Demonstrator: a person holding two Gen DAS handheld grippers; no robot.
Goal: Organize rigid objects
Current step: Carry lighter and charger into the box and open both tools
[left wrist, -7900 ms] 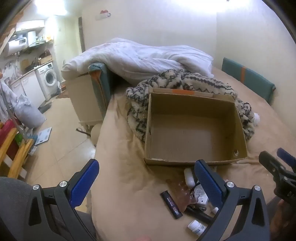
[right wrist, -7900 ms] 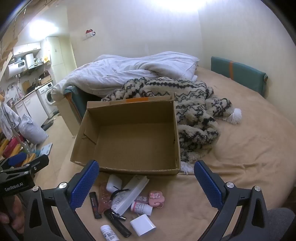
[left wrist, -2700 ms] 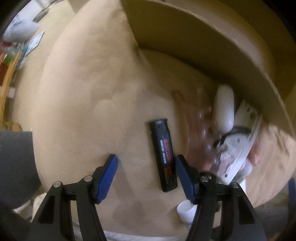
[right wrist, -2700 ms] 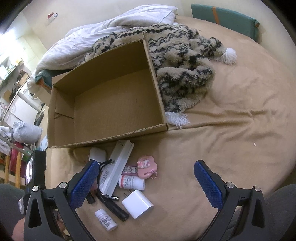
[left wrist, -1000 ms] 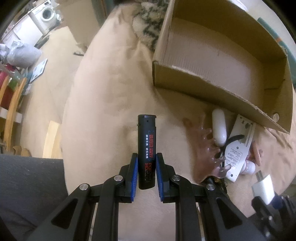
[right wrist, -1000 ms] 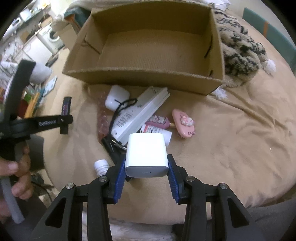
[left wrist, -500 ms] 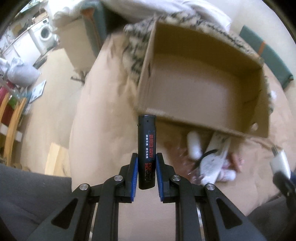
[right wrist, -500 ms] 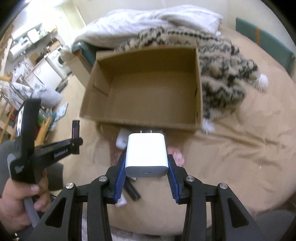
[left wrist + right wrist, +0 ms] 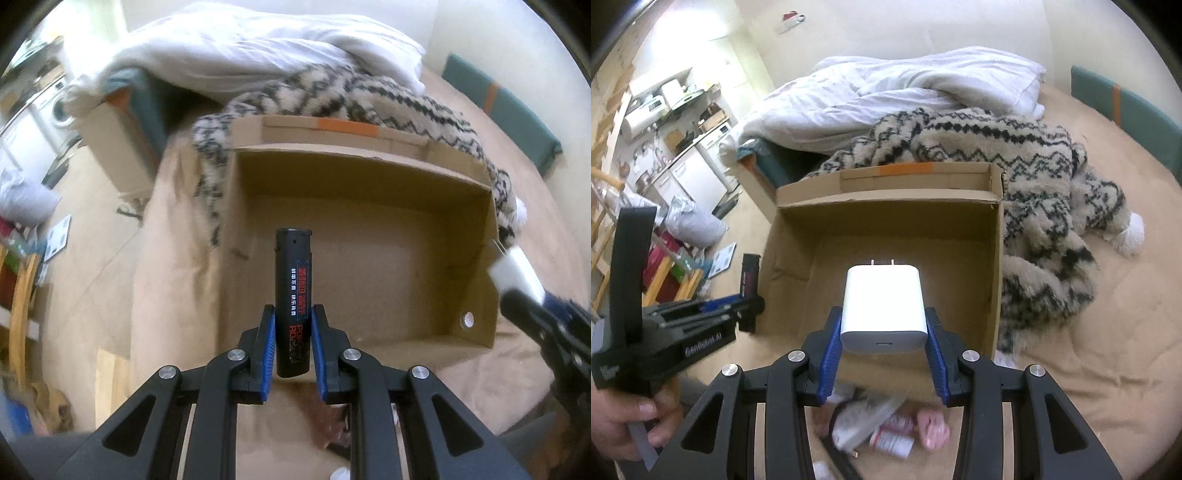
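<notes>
An open, empty cardboard box [image 9: 369, 192] [image 9: 886, 206] lies on the tan bed. My left gripper [image 9: 293, 350] is shut on a black lighter [image 9: 293, 295] with red lettering and holds it upright over the box's near left part. It also shows in the right wrist view [image 9: 750, 284]. My right gripper [image 9: 882, 354] is shut on a white plug charger [image 9: 882, 306], prongs forward, above the box's near wall. The charger shows at the right edge of the left wrist view [image 9: 517, 273]. Small items [image 9: 886, 432] lie on the bed before the box.
A patterned fleece blanket [image 9: 1034, 192] lies behind and right of the box, with a white duvet [image 9: 905, 88] beyond. A teal cushion [image 9: 1126, 110] sits at the far right. The bed's left edge drops to the floor [image 9: 92, 258], where a kitchen area [image 9: 665, 122] lies.
Both grippers have moved forward and now stand over the box, each still holding its item. The small items on the bed have slid towards the bottom of both views.
</notes>
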